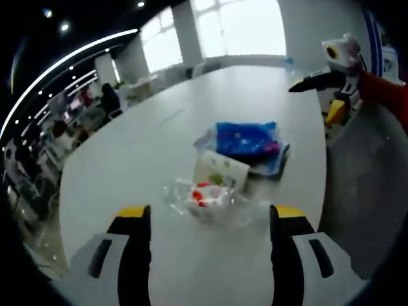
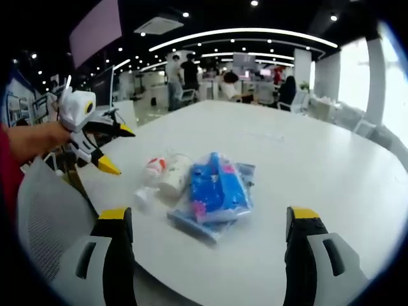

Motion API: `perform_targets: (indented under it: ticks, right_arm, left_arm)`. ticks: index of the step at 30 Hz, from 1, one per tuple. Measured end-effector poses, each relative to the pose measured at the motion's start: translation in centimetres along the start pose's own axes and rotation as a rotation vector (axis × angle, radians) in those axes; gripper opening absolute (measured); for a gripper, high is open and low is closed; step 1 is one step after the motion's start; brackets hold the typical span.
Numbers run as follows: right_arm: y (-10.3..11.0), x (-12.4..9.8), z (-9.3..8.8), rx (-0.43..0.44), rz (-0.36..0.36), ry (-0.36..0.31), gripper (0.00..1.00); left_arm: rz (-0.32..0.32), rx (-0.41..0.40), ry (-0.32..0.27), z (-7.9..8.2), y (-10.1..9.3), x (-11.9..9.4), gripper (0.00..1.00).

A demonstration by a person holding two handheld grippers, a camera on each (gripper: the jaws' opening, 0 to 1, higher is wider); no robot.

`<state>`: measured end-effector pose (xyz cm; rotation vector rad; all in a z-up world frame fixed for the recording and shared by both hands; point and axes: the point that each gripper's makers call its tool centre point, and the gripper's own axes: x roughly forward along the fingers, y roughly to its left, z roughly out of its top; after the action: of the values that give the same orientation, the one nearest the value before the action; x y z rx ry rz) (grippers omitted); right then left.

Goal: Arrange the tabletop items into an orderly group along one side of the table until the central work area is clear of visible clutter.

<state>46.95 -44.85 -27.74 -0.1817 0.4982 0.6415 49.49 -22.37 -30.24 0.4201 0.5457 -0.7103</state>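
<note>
Blue packet (image 2: 220, 190), white cup (image 2: 176, 173) and clear wrapped item (image 2: 150, 175) lie bunched together on white table (image 2: 331, 178), near its edge. Left gripper (image 2: 116, 148) hovers beside the pile, jaws apart, held by a hand (image 2: 35, 140). Right gripper (image 1: 319, 95) hangs over the table's edge, jaws spread too. Wrapped item's contents are too blurred to identify. People in the background.

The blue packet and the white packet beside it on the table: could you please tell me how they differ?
The blue packet is larger and lies flat; the white packet is smaller and looks rounder. The blue packet is vivid blue with pink marks; the white packet is pale with small green and red marks. Both rest on the white table, touching.
</note>
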Motion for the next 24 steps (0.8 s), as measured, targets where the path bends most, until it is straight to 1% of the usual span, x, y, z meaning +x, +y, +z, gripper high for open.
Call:
perform_targets:
  ticks: [5,8,12,17,20,24]
  right_arm:
    - [-0.1,0.0,-0.1,0.002,-0.003,0.002,0.99]
    - [-0.1,0.0,-0.1,0.004,-0.005,0.005,0.99]
    - [-0.2,0.0,-0.2,0.003,-0.009,0.008,0.99]
    - [-0.2,0.0,-0.3,0.005,-0.012,0.011,0.99]
    - [-0.3,0.0,-0.4,0.005,-0.013,0.017,0.97]
    - [-0.4,-0.1,-0.4,0.007,-0.016,0.017,0.97]
  left_arm:
    - [-0.019,0.008,0.003,-0.1,0.3,0.8,0.72]
    - [-0.032,0.005,0.017,-0.5,0.3,1.4,0.71]
    - [-0.043,0.001,0.022,-0.7,0.5,1.9,0.71]
    - [-0.043,0.000,0.009,-0.3,1.0,2.6,0.71]
    - [-0.043,-0.001,0.014,-0.3,1.5,3.0,0.71]
    - [-0.049,0.005,0.009,0.1,1.8,3.2,0.71]
